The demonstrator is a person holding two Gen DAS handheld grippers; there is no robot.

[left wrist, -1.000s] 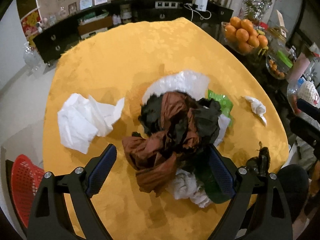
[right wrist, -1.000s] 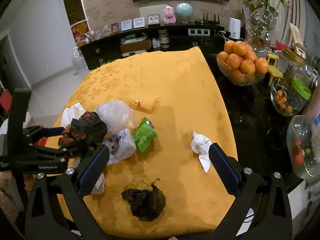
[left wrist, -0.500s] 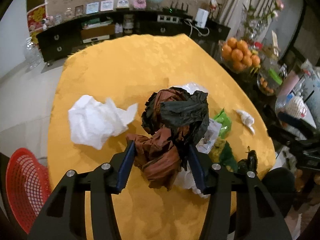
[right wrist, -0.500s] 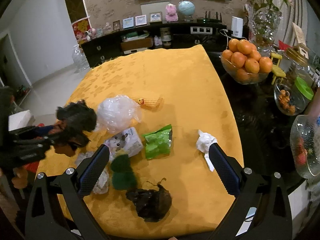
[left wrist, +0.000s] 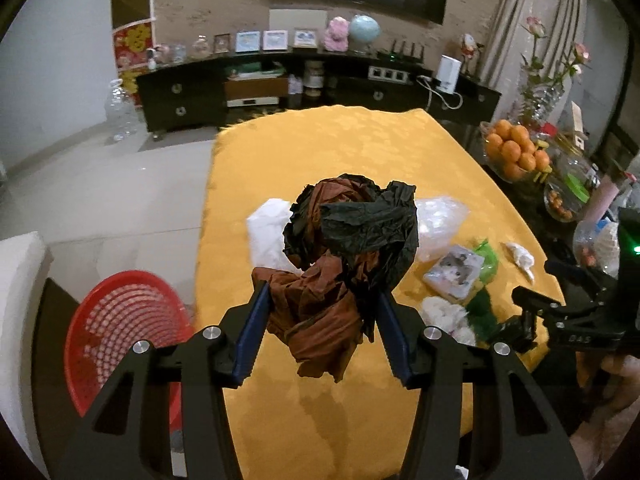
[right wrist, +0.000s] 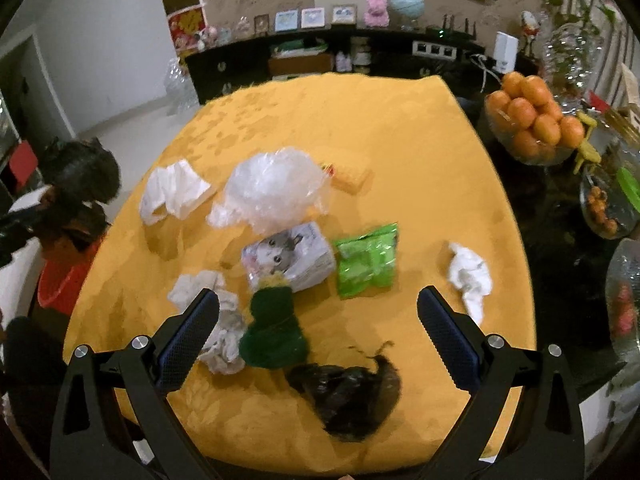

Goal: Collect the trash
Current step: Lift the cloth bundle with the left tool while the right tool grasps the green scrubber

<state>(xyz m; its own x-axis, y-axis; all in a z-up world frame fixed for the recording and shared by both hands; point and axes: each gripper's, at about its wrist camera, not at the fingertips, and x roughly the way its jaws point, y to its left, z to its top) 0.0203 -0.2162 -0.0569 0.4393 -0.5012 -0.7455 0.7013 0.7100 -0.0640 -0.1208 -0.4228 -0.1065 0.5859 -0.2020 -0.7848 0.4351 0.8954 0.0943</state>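
Observation:
My left gripper (left wrist: pixel 320 304) is shut on a crumpled brown and black paper wad (left wrist: pixel 344 256), held up above the yellow tablecloth (left wrist: pixel 320 144). A red mesh basket (left wrist: pixel 120 332) sits low at the left, off the table's edge. My right gripper (right wrist: pixel 318 316) stands open over the near end of the table. Between and ahead of its fingers lie a green wad (right wrist: pixel 274 332), a black bag (right wrist: pixel 348 396), a white tissue (right wrist: pixel 218 320), a cat-print pack (right wrist: pixel 288 258) and a green wrapper (right wrist: pixel 366 260). The held wad (right wrist: pixel 76 184) shows at the far left of the right wrist view.
Further up the cloth lie a clear plastic bag (right wrist: pixel 276 192), a white paper sheet (right wrist: pixel 172 192) and a small yellow packet (right wrist: pixel 350 176). A crumpled tissue (right wrist: pixel 470 276) lies at the right. A bowl of oranges (right wrist: pixel 532 124) and glass jars (right wrist: pixel 612 208) stand on the dark table beyond.
My left gripper closed on the brown and black wad, lifted it off the pile and carried it left toward the basket. The right gripper shifted slightly over the remaining trash.

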